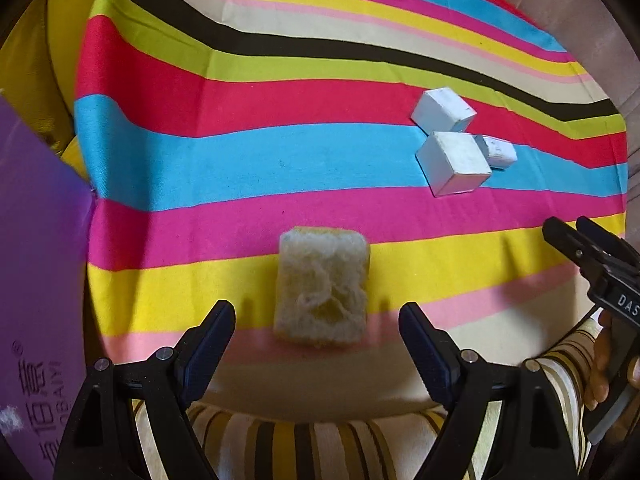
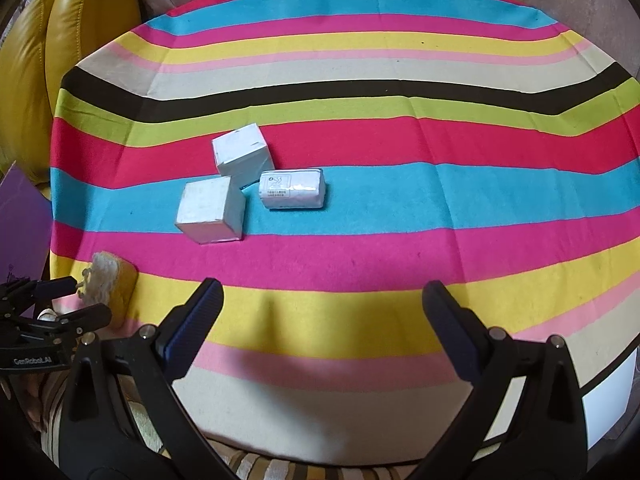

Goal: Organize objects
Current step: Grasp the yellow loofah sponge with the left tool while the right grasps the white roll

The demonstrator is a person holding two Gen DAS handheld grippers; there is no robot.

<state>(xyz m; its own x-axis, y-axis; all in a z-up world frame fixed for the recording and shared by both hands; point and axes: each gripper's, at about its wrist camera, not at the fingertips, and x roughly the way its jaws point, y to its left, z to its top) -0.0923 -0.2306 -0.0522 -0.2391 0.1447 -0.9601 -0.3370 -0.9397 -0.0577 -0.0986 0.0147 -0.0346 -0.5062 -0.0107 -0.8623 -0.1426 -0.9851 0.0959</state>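
Both grippers fill the near edge of their own views, each with its jaws spread wide and nothing between them: the left gripper (image 1: 317, 316) hangs just short of the sponge, its fingers either side of it but not touching, and the right gripper (image 2: 322, 296) hovers over bare cloth. Beneath them lies the largest thing, a cloth (image 1: 240, 152) in bright stripes of red, blue, pink, yellow, green and black, spread over a table. At the left edge a purple board (image 1: 36, 264) with printed characters stands beside the cloth, with a yellow cushion (image 2: 80, 12) behind it. Next in size, the sponge (image 1: 322, 288) sits flat on the yellow and pink stripes near the front edge, a pale, rough face up over a yellow body. Farther back on the blue and red stripes stand two white boxes, the near box (image 2: 211, 210) and the far box (image 2: 243, 154), corners close or touching. Smallest, a white packet (image 2: 292, 190) with printed marks lies on the blue stripe just beside both boxes.
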